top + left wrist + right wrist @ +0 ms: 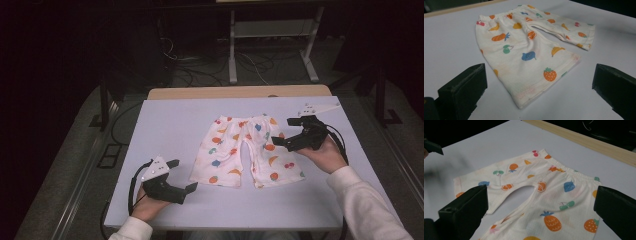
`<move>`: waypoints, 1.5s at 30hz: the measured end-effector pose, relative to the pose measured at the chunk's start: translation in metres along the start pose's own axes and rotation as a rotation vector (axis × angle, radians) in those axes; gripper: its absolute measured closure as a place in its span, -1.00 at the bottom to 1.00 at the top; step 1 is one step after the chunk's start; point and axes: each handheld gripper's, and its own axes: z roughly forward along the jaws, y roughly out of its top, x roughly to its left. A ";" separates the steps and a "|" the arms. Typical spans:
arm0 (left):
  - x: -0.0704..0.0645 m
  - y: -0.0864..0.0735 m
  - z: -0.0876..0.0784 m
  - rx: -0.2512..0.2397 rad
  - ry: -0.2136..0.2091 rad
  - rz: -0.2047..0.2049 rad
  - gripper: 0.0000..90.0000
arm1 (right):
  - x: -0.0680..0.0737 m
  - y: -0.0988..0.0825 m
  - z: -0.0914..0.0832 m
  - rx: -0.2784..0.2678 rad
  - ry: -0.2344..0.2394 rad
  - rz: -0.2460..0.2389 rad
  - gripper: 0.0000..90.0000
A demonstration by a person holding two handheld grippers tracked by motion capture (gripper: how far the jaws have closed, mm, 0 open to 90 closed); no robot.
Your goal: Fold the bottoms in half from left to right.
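Note:
A small pair of white pants (245, 150) printed with coloured fruit lies flat on the pale table (165, 125), waistband at the far side and both legs pointing toward me. My left gripper (183, 175) rests open near the front left, just left of the hem of the left leg. In the left gripper view that leg (531, 47) lies ahead between the wide-apart jaws. My right gripper (284, 132) hovers open over the right side of the pants by the waistband. In the right gripper view the crotch and waistband (544, 192) lie between the jaws, nothing held.
A wooden strip (240, 92) runs along the table's far edge. Behind it on the floor stand a white metal frame (272, 45) and loose cables (200, 75). Bare table surface lies left and right of the pants.

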 end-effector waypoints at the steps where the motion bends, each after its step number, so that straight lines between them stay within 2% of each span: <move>1: 0.000 0.000 0.000 0.000 0.000 -0.001 -1.00 | 0.000 0.001 0.001 -0.002 0.001 -0.001 -1.00; 21: 0.000 0.000 0.000 -0.001 -0.006 -0.001 -1.00 | 0.005 0.026 0.018 0.000 0.014 -0.035 -1.00; 45: -0.001 0.000 0.000 -0.007 -0.013 -0.002 -1.00 | 0.008 0.051 0.047 -0.011 0.033 -0.034 -1.00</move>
